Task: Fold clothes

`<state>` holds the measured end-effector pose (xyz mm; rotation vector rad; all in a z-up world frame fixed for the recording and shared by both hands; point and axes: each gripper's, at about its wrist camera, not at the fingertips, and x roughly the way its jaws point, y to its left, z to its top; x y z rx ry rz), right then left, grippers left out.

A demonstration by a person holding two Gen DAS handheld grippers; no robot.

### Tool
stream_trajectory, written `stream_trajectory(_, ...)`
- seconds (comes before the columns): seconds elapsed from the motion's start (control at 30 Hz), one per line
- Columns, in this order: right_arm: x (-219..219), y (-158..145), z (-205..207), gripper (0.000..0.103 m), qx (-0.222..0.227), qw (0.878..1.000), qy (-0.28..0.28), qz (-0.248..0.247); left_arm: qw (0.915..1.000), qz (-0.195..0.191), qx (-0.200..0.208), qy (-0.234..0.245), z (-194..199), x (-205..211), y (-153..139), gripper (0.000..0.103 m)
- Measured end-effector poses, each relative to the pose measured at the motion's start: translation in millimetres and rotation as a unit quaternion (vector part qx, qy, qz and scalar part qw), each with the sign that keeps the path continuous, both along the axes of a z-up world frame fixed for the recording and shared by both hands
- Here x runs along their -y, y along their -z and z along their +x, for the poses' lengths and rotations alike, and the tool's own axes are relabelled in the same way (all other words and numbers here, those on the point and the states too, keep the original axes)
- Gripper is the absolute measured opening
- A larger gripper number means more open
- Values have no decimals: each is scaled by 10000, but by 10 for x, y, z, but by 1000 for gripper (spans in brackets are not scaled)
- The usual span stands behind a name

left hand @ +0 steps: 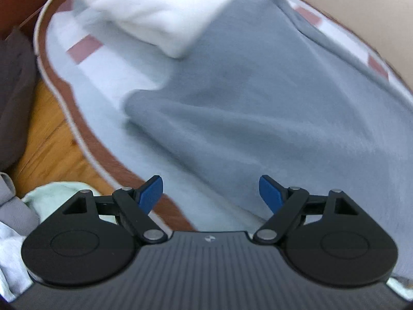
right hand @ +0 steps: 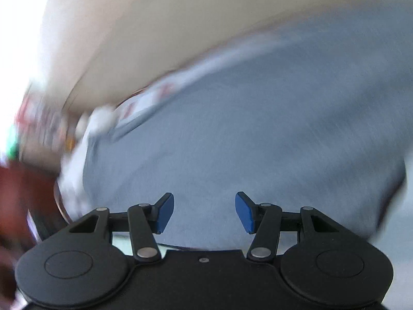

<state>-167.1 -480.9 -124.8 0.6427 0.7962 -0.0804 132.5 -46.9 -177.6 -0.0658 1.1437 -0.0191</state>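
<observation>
The left claw (left hand: 211, 193) is held wide apart with nothing between its blue pads, above the near edge of the table (left hand: 85, 134). Ahead of it a grey garment (left hand: 258, 103) is spread flat on the pale cloth, and beyond that a folded white garment (left hand: 155, 13) is laid. The right claw (right hand: 204, 213) is likewise seen open and empty, over the same grey garment (right hand: 258, 129); this view is blurred.
</observation>
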Motion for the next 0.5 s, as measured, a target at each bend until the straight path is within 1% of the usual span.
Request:
stream_trajectory(0.03,-235,-115,49,58,128,9963,-453,-714,9999,-55,-26,-88,12,-95,0,82)
stream_trajectory(0.07,-468,-171,91,58,126,9864,-931,-1349,9997,-128,-80,-181,22,-179,8,82)
stream_trajectory(0.1,-719,-173,129,58,35,9706,-1433,-1935,9993,-201,-135,-274,33,-263,16,82)
stream_trajectory(0.13,-946,-116,164,58,-153,9519,-1923,-2380,9983,-404,-208,-378,54,-349,50,82)
stream_trajectory(0.17,-1063,-37,160,57,-259,9374,-2228,-2665,9961,-676,-292,-486,81,-436,98,82)
stream_trajectory(0.2,-1180,41,156,56,-365,9209,-2528,-2944,9924,-1042,-311,-580,68,-510,130,81)
stream_trajectory(0.23,-1286,120,155,56,-474,9038,-2796,-3206,9867,-1456,-297,-664,35,-578,153,81)
stream_trajectory(0.27,-1291,197,170,56,-619,8975,-2808,-3344,9792,-1867,-283,-748,2,-646,176,82)
stream_trajectory(0.3,-1244,265,184,56,-821,8960,-2763,-3378,9724,-2170,-300,-803,-13,-674,203,82)
stream_trajectory(0.33,-1200,329,196,55,-1009,8942,-2726,-3404,9680,-2335,-363,-840,-3,-686,247,81)
stream_trajectory(0.37,-1183,357,182,54,-1076,8936,-2767,-3368,9663,-2401,-357,-858,8,-689,273,81)
stream_trajectory(0.4,-1167,385,167,51,-1143,8928,-2807,-3332,9667,-2405,-246,-843,13,-676,263,81)
stream_trajectory(0.43,-1156,413,153,50,-1204,8915,-2850,-3308,9677,-2386,-172,-798,28,-641,255,81)
stream_trajectory(0.5,-1227,466,121,50,-1226,8798,-2973,-3500,9683,-2393,-126,-701,63,-555,254,81)
